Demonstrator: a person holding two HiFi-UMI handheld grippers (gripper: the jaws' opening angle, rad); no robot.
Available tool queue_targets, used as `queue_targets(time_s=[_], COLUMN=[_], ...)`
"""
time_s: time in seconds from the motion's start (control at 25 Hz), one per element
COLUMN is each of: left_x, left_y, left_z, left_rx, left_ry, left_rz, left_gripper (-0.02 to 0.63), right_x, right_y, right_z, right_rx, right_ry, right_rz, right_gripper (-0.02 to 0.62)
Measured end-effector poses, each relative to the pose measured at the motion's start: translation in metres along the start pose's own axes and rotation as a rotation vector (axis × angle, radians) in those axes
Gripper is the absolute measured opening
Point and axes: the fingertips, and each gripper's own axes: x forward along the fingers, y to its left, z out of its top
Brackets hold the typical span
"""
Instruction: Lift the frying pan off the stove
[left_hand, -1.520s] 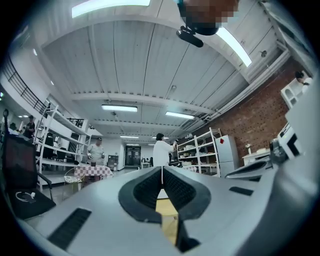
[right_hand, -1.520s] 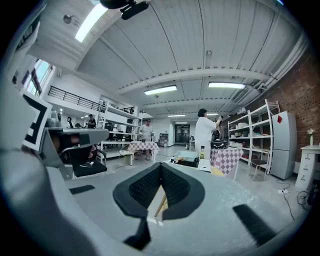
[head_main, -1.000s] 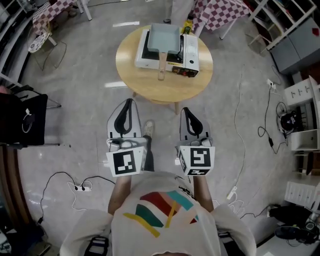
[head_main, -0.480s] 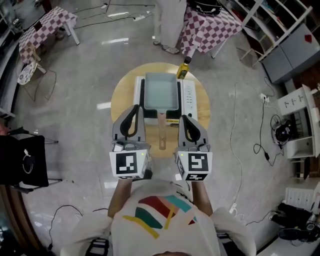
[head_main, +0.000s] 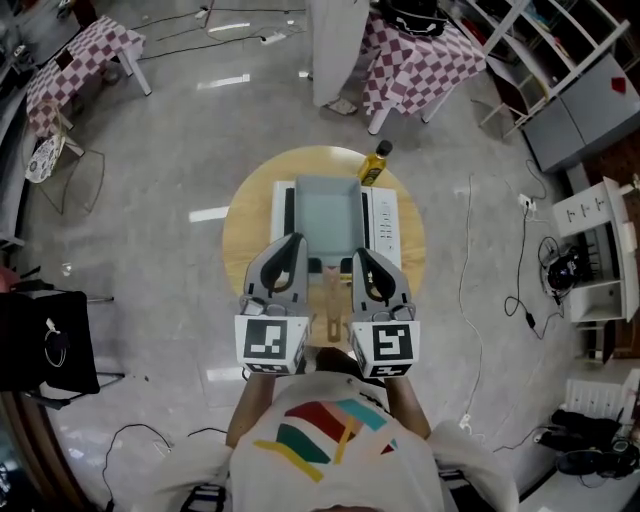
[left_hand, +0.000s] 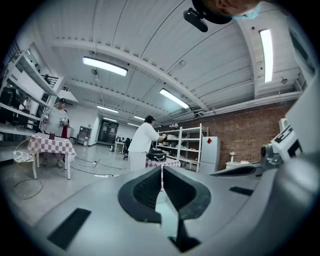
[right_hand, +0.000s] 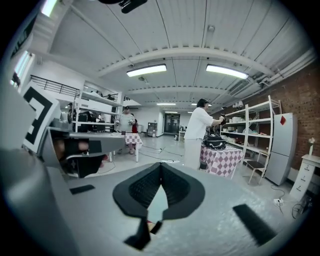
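Approach step: left hand-held gripper (head_main: 291, 243) and right hand-held gripper (head_main: 362, 256) are closed, empty. Next, open one around the pan (head_main: 325, 205) handle.

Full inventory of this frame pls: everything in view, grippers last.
table: 1, light wood, round, centre
stove: 1, white, on the table
frying pan: 1, grey-blue, square, on the stove
handle: 1, wooden, between the grippers
bottle: 1, yellow, table's far edge, beside the stove
checked tables: 2, far left and far centre
person: 1, white clothes, by the far centre table
cables: several, floor
left gripper: grey, shut, empty
right gripper: grey, shut, empty
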Motion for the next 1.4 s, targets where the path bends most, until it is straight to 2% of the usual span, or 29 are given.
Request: queue_targets(time_s=[0.2, 0.44, 0.56, 0.64, 0.84, 0.96, 1.08, 1.28, 1.4], left_x=[0.012, 0.018, 0.022, 0.026, 0.027, 0.028, 0.028, 0.013, 0.007], left_y=[-0.002, -0.006, -0.007, -0.008, 0.002, 0.012, 0.016, 0.012, -0.007], left_z=[0.010, 0.015, 0.011, 0.005, -0.017, -0.035, -0.061, -0.117, -0.143], left_rx=[0.036, -0.056, -0.131, -0.177, -0.242, -0.320, -0.433, -0.603, -0.749], left_ry=[-0.020, -0.008, 0.013, 0.047, 0.161, 0.216, 0.271, 0.411, 0.492], left_rz=[0.007, -0.019, -0.053, -0.094, -0.146, -0.187, -0.227, -0.261, -0.332], left_gripper=[0.009, 0.011, 0.015, 0.112, 0.196, 0.232, 0.265, 0.275, 0.275], right_x=[0.011, 0.011, 0.010, 0.009, 0.006, 0.004, 0.001, -0.006, -0.008], right_y=[-0.011, -0.021, -0.028, -0.033, -0.033, -0.037, -0.044, -0.050, -0.058], right_z=[0.013, 0.015, 0.012, 0.010, 0.006, 0.002, -0.005, -0.008, -0.011], right_rx=[0.000, -0.012, 0.002, 0.007, 0.009, 0.008, 0.007, 0.015, 0.025], right_ry=[-0.041, -0.048, -0.041, -0.039, -0.015, -0.004, 0.012, 0.009, 0.011], right_rz=[0.017, 0.027, 0.022, 0.010, 0.009, 0.001, -0.011, -0.021, -0.029], right_gripper=[-0.002, -0.002, -0.002, -0.002, -0.002, -0.002, -0.002, -0.002, -0.002])
